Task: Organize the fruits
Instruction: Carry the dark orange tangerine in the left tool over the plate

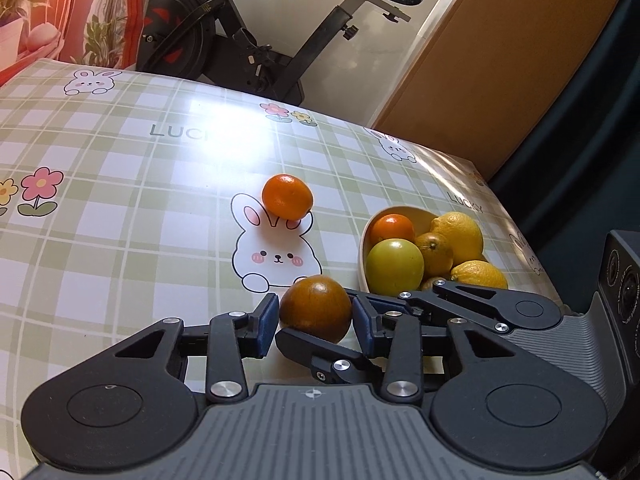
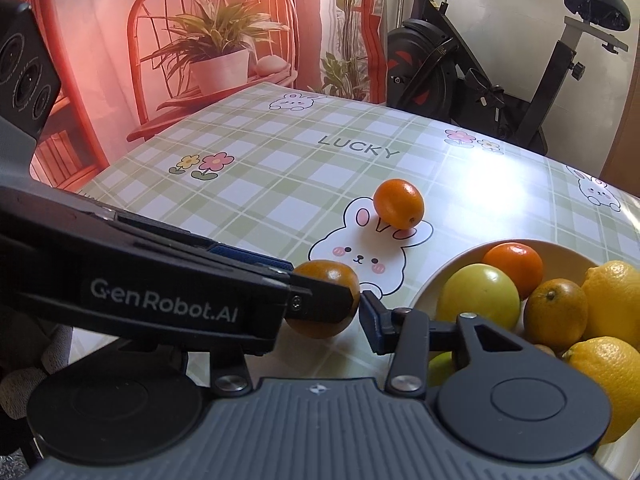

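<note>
Dark orange half hidden, both spread grippers, left gripper, right gripper, flanking it.

Left hand-held gripper brackets a dark orange beside the fruit bowl.

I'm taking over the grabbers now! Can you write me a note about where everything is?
Left gripper: jaws close around the dark orange, low by the tablecloth; can't tell if the grip is firm.
Right gripper: open, beside the same fruit.
Bright orange: loose on the tablecloth.
Done: bowl holds lemons, oranges and a green fruit.
Left: probably both loose oranges into the bowl.
</note>
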